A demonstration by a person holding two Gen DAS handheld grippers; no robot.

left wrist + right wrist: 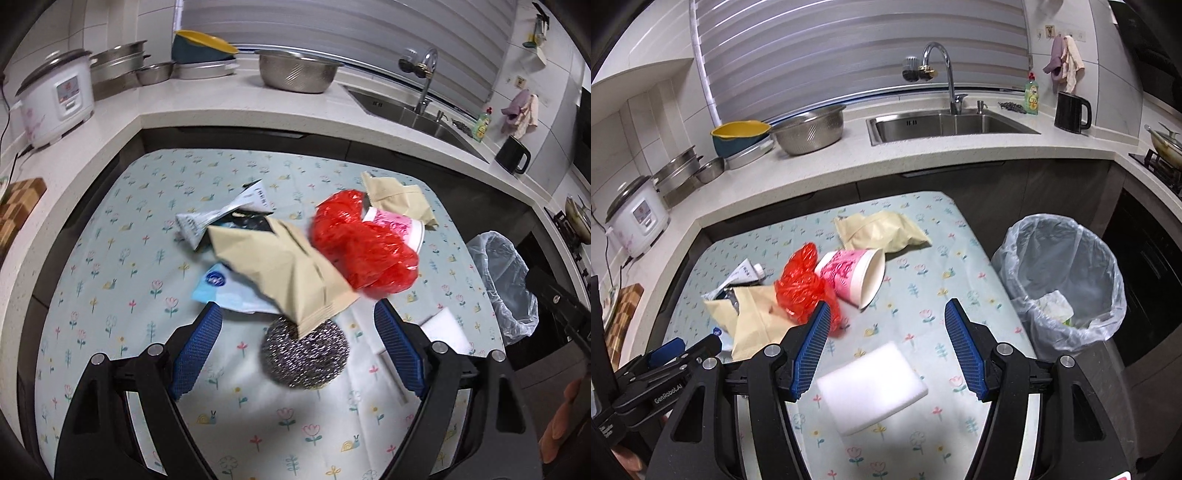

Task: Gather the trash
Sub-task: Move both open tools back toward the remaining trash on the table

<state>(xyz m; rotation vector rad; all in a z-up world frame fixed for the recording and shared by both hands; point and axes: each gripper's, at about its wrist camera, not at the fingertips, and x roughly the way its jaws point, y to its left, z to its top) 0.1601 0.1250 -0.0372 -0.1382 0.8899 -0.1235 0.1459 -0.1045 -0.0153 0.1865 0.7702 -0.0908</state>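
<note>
Both the left gripper (298, 345) and right gripper (882, 347) hang open and empty. A sound start: close the left squarely on the paper pouch (284, 266) at twelve o'clock, then carry it to the bin (1058, 280) at three.

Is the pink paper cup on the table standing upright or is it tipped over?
Tipped over. The pink paper cup lies on its side on the tablecloth, open mouth facing right.

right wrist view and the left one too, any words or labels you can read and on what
"GenRobot.AI": on the left tool's black body, seen in the right wrist view.
More white print lower on that body: too blurred to read.
Tube: dark lettering, too blurred to read.
Blue packet: round logo, unreadable.
Rice cooker panel: too small.
Soap bottle label: too small.
Pink cup: only a pattern, no text readable.
</note>
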